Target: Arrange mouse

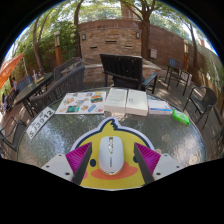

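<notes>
A white computer mouse (111,153) lies on a yellow duck-shaped mouse pad (100,177) on a round glass table (60,140). My gripper (112,160) is open, with the mouse between its fingers and a narrow strip of yellow pad showing at each side. The magenta pads (80,158) stand to the left and right of the mouse, not touching it. The duck's orange beak (111,127) points away just beyond the mouse.
Beyond the pad lie white boxes or books (127,100), a printed sheet with small coloured things (82,101), a green object (180,117) to the right and a flat strip (40,122) to the left. A black open laptop (125,68) and dark chairs (200,100) stand farther back.
</notes>
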A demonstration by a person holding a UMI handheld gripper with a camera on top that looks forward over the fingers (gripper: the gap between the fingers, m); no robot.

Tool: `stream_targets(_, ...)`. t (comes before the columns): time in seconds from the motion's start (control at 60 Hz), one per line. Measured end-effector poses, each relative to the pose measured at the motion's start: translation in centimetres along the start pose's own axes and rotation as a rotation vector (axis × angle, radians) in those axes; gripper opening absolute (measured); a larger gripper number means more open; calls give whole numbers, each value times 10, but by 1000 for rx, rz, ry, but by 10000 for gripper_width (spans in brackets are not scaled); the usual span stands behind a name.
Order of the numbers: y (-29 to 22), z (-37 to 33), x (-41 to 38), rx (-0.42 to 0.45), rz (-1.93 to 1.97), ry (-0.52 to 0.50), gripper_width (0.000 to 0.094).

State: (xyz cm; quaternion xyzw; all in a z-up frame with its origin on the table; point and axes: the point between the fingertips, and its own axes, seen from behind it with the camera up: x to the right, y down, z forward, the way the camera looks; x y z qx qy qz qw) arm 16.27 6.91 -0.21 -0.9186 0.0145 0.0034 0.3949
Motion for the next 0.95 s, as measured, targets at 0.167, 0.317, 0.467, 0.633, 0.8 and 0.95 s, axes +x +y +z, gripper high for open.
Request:
stream_targets(0.167,-22,-66,-2,63,-39,34,854)
stream_targets(0.317,-20,-149,-14,95,-44,66,856)
stream_targets(0.467,-3,-231,-29,122,-48,112,861)
stream_targets(0.633,23,-299,-47,134,-43,134,860)
stream_targets(0.8,39,-337,-60,155,-42,150,859)
stream_targets(0.95,45,-352,-64,157,-39,164,854)
